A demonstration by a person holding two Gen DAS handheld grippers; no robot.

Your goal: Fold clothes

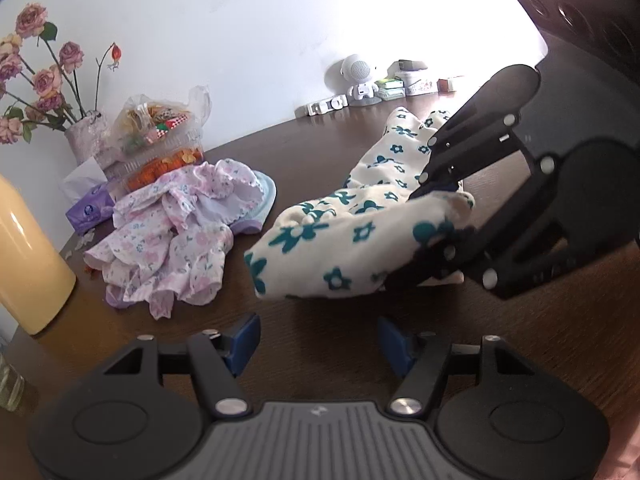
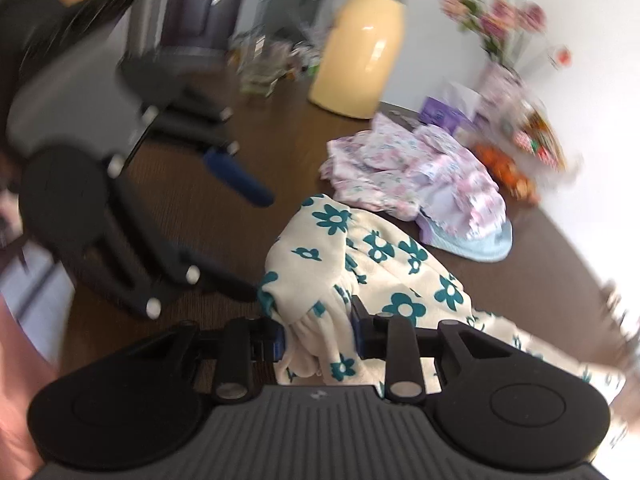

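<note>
Two grippers: the right gripper (image 2: pixel 318 340) pinches the flowered garment (image 2: pixel 376 272); the left gripper (image 1: pixel 318 342) gapes empty just before it.

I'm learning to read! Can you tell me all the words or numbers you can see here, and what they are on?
No text here can be read.
Purple tissue pack: a round logo, too small to read.
Boxes by the wall: print too small and washed out.
Snack bag: bright patterns, no clear words.
Right wrist view: blurred throughout.
</note>
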